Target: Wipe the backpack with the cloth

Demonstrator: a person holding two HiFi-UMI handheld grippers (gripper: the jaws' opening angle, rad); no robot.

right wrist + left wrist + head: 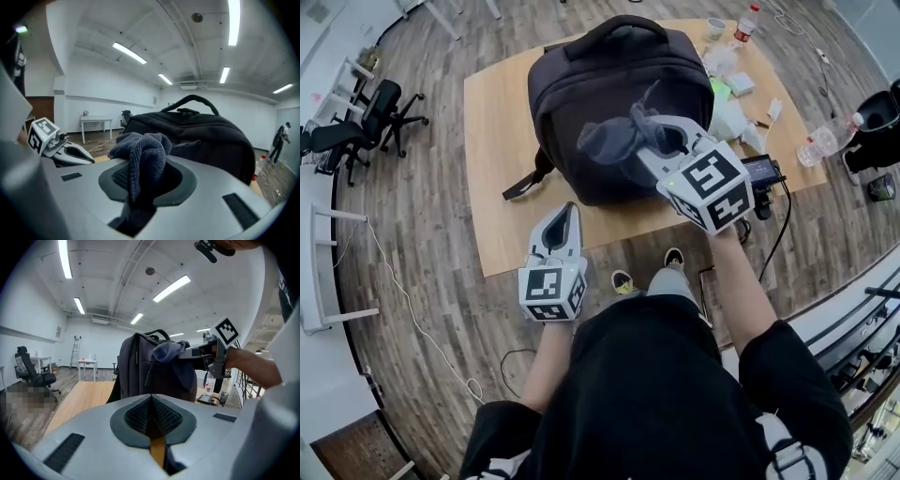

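Note:
A dark backpack (614, 103) stands upright on the wooden table (502, 169); it also fills the middle of the left gripper view (140, 369) and the right gripper view (206, 133). My right gripper (652, 141) is shut on a bunched grey-blue cloth (614, 139) (143, 154) and holds it in front of the backpack's face. The cloth hangs from those jaws in the left gripper view too (171, 352). My left gripper (562, 220) is shut with nothing in it, at the table's front edge, apart from the backpack.
Bottles (825, 139), a cup (715, 26), paper and a small device (764, 171) crowd the table's right end. Office chairs (366, 122) stand far left on the wood floor. A cable (783, 220) hangs off the table's right front.

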